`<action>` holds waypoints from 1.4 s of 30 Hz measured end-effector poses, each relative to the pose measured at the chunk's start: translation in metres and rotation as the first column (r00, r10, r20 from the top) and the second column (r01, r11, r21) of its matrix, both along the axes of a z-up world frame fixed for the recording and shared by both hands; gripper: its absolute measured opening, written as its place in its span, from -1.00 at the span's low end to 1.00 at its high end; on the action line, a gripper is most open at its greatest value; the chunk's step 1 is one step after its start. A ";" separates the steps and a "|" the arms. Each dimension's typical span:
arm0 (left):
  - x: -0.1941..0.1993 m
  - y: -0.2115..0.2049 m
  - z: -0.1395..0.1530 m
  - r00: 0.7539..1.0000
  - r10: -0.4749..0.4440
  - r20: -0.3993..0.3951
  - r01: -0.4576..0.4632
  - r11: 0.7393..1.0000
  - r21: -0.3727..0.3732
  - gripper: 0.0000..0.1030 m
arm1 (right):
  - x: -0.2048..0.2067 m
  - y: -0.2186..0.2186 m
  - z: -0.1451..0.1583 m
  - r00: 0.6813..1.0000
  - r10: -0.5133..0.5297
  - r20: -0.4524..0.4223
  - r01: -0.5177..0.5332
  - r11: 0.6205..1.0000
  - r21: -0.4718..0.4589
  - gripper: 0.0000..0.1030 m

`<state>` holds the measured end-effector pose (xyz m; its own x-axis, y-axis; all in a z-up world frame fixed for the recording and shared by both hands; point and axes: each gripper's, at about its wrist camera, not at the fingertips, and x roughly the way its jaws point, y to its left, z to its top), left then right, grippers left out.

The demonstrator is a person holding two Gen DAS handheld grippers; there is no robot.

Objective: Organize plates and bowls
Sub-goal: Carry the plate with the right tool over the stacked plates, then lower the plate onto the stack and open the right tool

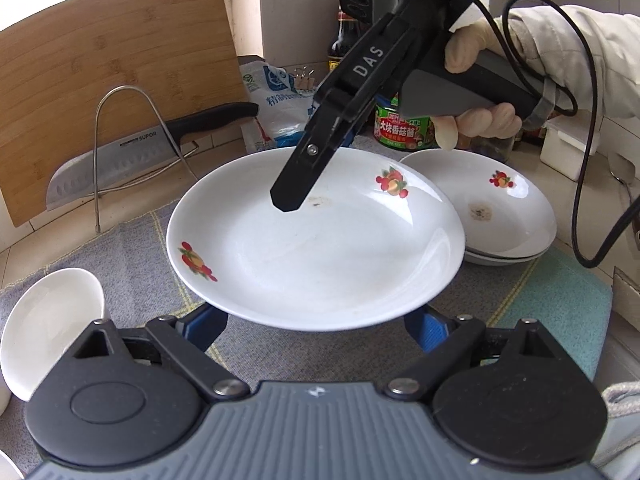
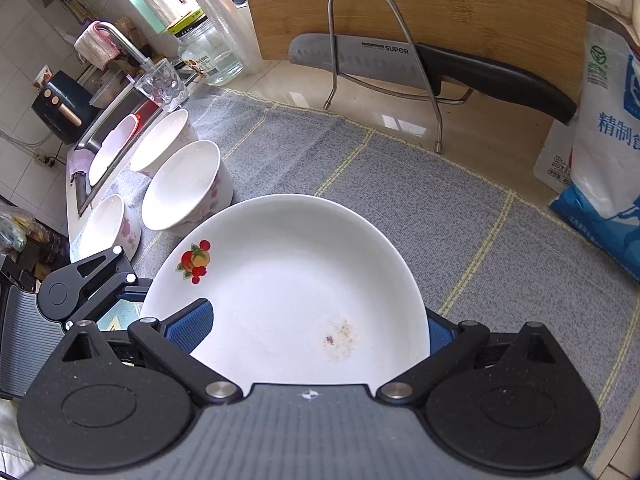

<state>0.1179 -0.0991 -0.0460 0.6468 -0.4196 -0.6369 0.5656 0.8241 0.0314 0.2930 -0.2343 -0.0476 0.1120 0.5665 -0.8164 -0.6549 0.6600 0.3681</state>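
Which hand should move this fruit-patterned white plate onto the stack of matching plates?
Right. The right claw appears clamped on the white fruit-patterned plate, and the stack of matching plates sits on its side. The left claw is open beneath the plate.

A home kitchen — the sink (image 2: 105, 128) with its faucet (image 2: 124, 46) gives it away. Along the counter from the sink lean a bamboo cutting board (image 2: 420, 4) and a Supor knife (image 2: 400, 62) in a wire rack (image 2: 384, 60). Beyond the board stand a salt bag (image 2: 604, 128), a soy sauce bottle (image 1: 342, 44) and a mushroom sauce jar (image 1: 400, 128) — everyday cooking stock.
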 end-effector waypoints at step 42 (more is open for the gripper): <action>0.000 -0.103 0.005 0.946 -0.322 -0.044 0.323 0.946 0.027 0.84 | -0.077 -0.167 -0.013 0.946 -0.323 0.003 0.323 0.946 0.002 1.00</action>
<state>0.1175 -0.2024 -0.0411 0.4549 -0.5800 -0.6758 0.8024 0.5962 0.0284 0.2159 -0.4010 -0.0602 0.2921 0.5009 -0.8147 -0.4079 0.8357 0.3676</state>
